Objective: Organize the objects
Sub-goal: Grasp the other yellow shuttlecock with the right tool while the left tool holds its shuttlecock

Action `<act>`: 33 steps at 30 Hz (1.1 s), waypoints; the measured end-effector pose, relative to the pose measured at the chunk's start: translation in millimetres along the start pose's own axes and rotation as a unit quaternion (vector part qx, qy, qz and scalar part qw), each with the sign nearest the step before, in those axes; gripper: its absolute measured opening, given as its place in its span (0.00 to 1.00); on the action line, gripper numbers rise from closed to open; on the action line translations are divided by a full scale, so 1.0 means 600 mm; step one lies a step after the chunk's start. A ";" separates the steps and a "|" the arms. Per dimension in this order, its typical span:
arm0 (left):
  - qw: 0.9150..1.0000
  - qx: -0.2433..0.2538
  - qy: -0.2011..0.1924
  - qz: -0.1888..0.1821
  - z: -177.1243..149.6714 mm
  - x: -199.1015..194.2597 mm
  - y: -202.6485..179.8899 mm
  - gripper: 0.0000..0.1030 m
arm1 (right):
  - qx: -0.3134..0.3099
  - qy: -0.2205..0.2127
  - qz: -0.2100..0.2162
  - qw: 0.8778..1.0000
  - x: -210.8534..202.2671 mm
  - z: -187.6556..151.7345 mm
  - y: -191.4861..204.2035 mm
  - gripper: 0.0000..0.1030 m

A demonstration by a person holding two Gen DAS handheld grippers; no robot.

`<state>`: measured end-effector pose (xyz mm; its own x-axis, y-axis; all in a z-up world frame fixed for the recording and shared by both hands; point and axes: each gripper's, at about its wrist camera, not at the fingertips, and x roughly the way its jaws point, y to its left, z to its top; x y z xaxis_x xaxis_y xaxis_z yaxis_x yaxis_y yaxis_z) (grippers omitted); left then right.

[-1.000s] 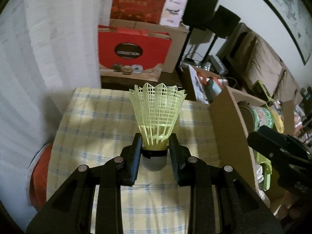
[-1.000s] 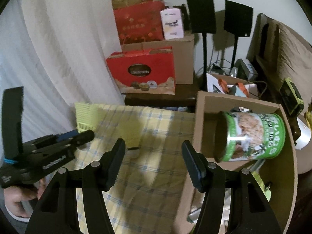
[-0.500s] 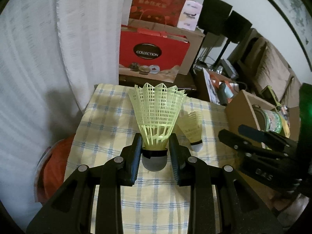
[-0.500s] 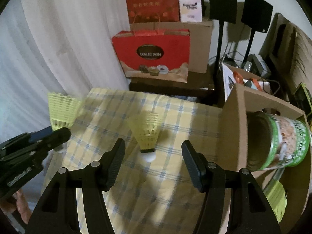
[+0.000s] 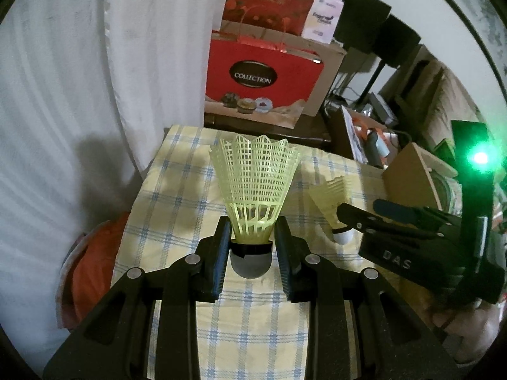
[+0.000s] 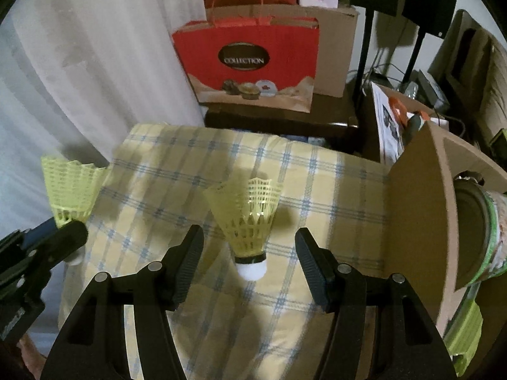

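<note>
— Shuttlecocks: two, both yellow-green plastic with a lattice skirt flaring to a scalloped rim, a black band and a rounded white nose.

— Where is each?

— The held shuttle (image 5: 257, 196) sits between the left gripper (image 5: 252, 250) fingers (image 5: 218, 262), pinched at the band, skirt up toward twelve o'clock. The free shuttle (image 6: 250, 218) is on the worktop (image 6: 317, 190), skirt toward twelve, nose toward six, between the right gripper (image 6: 250, 266) fingers (image 6: 187, 259).

— Touching it?

— No. Those fingers are spread, one at nine and one at three of the nose, clear of it. All four fingers are black with ribbed pads.

— And the worktop?

— One, covered in soft, slightly rumpled pale yellow cloth with a blue check.

— Anything else countable?

— One brown box (image 6: 421, 221) at three o'clock, flat matte board, open side showing one can (image 6: 484, 240) lying on its side, green label, round metal end. At twelve, one glossy red bag (image 6: 250, 60) with an oval dark label. At nine, one white curtain (image 6: 95, 63) hanging in folds.
</note>
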<state>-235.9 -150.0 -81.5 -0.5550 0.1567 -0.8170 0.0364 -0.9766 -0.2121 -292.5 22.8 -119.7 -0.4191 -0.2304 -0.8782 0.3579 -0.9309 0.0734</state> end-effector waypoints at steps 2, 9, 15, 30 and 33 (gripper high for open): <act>1.000 0.000 0.001 0.000 -0.001 0.004 0.003 0.25 | -0.004 0.003 -0.005 1.000 0.010 0.001 0.003 0.61; 1.000 -0.002 0.006 0.000 -0.003 0.017 0.008 0.25 | -0.009 0.014 -0.019 1.000 0.039 0.000 0.011 0.61; 1.000 -0.003 0.010 0.001 -0.003 0.025 0.009 0.25 | -0.011 0.021 -0.023 0.999 0.056 -0.002 0.016 0.61; 1.000 -0.005 0.017 0.003 -0.010 0.040 0.011 0.25 | -0.008 0.031 -0.032 0.999 0.073 -0.006 0.014 0.34; 1.000 -0.004 0.016 0.003 -0.011 0.036 0.006 0.25 | -0.005 0.021 -0.035 0.999 0.060 -0.006 0.011 0.33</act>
<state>-242.3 -149.2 -103.6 -0.5271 0.1551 -0.8355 0.0462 -0.9765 -0.2104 -301.9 9.6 -152.4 -0.4076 -0.1529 -0.9003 0.3381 -0.9411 0.0067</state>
